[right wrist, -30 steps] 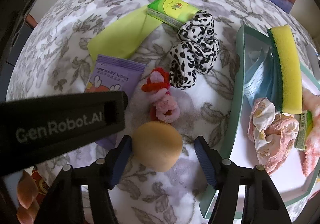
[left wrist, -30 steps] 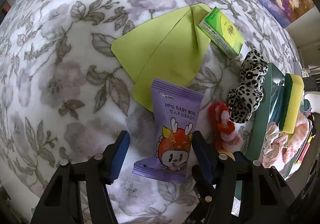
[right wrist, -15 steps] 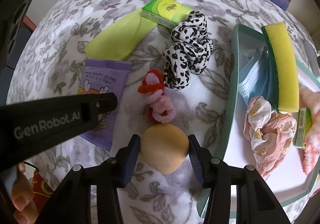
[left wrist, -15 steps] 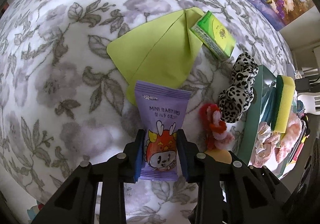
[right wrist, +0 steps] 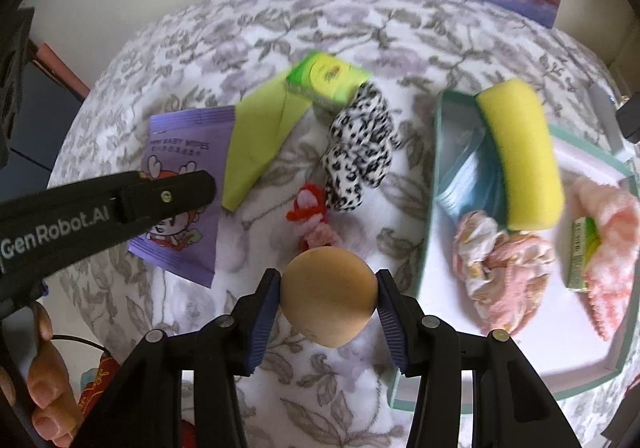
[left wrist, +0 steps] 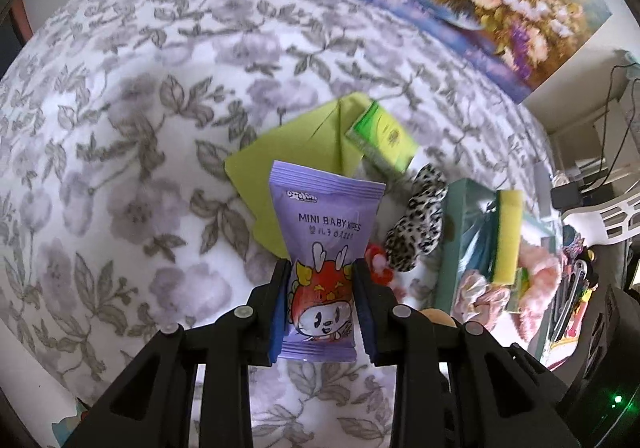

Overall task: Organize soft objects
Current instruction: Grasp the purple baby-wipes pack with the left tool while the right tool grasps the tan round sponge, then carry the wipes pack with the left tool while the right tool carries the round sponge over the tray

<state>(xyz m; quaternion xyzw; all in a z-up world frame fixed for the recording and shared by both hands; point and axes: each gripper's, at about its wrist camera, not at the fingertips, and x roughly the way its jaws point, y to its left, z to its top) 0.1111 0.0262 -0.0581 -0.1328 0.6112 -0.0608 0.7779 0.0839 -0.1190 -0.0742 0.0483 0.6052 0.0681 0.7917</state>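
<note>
— Both claws loaded? 
— Yes: my left gripper (left wrist: pixel 320 312) pinches the wipes packet (left wrist: pixel 324 248), my right gripper (right wrist: pixel 328 300) clamps the tan sponge ball (right wrist: pixel 330 294), both above the floral cloth (left wrist: pixel 120 168). 
— Room? 
— Tray rim (right wrist: pixel 430 208) close right; bare cloth left.

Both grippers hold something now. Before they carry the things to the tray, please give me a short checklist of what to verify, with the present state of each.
1. Left gripper pads press both sides of the wipes pack: ok.
2. Right gripper clamps the tan sponge ball: ok.
3. Pack lifted clear of the green cloth: cannot tell.
4. Bare floor free in the tray: ok.
5. Way to the tray clear of the leopard scrunchie: ok.
</note>
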